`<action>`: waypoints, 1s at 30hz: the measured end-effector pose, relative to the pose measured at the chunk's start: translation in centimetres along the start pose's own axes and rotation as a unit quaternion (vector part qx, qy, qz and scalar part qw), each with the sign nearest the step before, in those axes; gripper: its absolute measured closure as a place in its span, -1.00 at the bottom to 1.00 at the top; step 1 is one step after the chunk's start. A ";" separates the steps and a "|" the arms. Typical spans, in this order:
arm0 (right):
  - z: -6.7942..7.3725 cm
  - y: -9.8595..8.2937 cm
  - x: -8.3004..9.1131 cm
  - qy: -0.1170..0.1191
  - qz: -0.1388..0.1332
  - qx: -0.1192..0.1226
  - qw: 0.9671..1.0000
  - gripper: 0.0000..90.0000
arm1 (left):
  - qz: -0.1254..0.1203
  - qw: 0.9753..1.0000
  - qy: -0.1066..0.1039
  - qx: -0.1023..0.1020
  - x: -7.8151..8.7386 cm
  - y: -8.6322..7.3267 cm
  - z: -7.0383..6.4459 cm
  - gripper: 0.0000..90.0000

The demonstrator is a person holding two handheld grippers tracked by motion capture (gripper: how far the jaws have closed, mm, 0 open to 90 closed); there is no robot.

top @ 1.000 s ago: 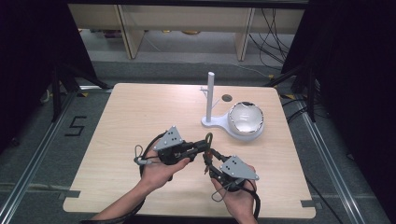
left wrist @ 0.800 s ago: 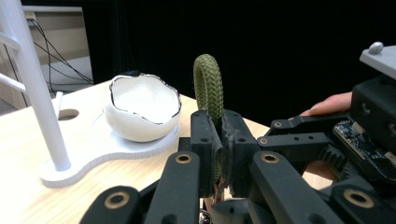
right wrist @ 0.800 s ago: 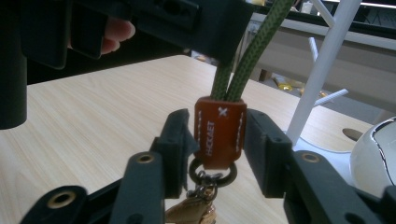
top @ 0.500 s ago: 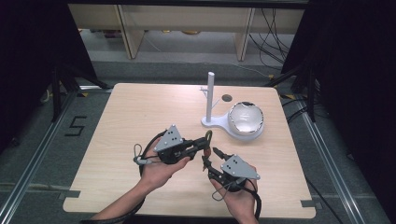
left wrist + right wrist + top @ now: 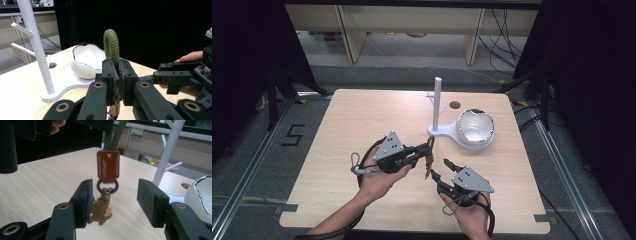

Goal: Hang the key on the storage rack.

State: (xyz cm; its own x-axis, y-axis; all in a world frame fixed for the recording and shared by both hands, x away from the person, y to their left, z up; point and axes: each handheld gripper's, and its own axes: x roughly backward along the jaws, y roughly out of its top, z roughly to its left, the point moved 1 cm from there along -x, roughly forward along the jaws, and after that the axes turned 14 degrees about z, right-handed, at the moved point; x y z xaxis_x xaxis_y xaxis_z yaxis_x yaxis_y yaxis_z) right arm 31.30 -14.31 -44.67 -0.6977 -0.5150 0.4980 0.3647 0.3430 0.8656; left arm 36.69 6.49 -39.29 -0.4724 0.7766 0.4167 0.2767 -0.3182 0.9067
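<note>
Your keychain (image 5: 108, 162) is an olive-green braided cord loop w/ a red-brown leather tab, a dark metal ring below it and a small brass-coloured charm at the bottom. It hangs in the air above the light wooden worktop (image 5: 352, 125), near its middle, w/ the charm just between your two tools.

Your left hand-held gripper (image 5: 428, 148) is clamped on the cord; in the left gripper view the green loop (image 5: 111, 45) sticks up above the closed black pads. You hold it roughly level, pointing to the right, palm under the body.

Your right hand-held gripper (image 5: 439, 168) points up-left toward the charm, pads wide apart. In the right gripper view the ring and charm sit btw. the pads, charm right by the left pad; can't tell if it touches.

Behind: white peg stand (image 5: 437, 102) and white bowl (image 5: 475, 127) on its base.
</note>
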 end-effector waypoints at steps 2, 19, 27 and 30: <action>-0.2 -0.3 0.3 -0.010 -0.002 0.000 1.000 0.06 | -0.002 1.000 0.003 0.001 0.2 0.1 0.2 0.86; -1.6 -2.8 0.9 -0.026 0.022 -0.026 0.999 0.05 | -0.011 1.000 0.018 0.003 1.1 0.4 1.2 0.86; -1.9 -3.9 1.2 -0.039 0.028 -0.035 0.998 0.06 | -0.013 0.999 0.033 0.000 1.4 0.8 1.9 0.86; -2.1 -4.2 1.3 -0.040 0.028 -0.028 0.998 0.06 | -0.015 0.999 0.039 0.001 1.5 0.9 2.2 0.86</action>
State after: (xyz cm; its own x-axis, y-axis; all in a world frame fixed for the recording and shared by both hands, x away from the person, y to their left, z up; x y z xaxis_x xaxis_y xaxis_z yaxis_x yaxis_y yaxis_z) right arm 30.18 -18.06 -47.59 -0.7212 -0.4307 0.5425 0.4375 0.3240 0.8388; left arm 38.07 8.58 -37.95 -0.5448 0.7411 0.3924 0.2633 -0.2930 0.9191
